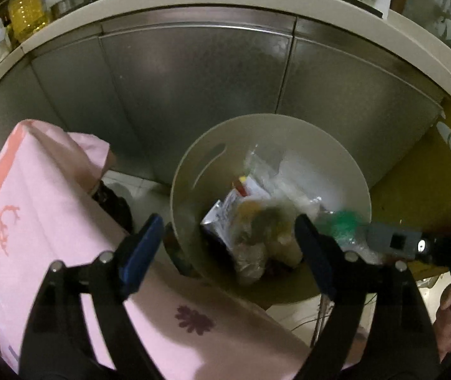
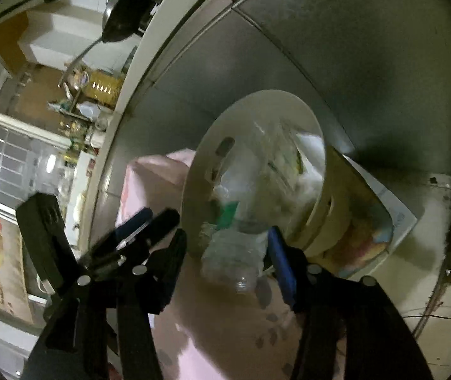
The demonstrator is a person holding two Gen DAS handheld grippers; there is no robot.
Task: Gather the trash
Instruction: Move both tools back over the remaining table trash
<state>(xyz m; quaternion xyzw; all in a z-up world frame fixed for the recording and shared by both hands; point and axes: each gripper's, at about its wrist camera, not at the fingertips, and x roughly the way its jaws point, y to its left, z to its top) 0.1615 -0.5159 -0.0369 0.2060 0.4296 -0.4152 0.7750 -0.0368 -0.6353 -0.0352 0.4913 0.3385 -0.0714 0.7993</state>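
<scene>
Bin (image 1: 190, 171) holds wrappers, bags, clear bottle (image 2: 234, 253).

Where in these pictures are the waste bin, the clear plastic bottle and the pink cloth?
waste bin (image 1: 193, 171): left wrist view, on its bare inner wall.
clear plastic bottle (image 2: 234, 253): right wrist view, on its crumpled body.
pink cloth (image 1: 51, 196): left wrist view, on its flat top.

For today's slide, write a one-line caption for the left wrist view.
Open left gripper above a cream bin of wrappers and plastic, beside pink cloth.
</scene>
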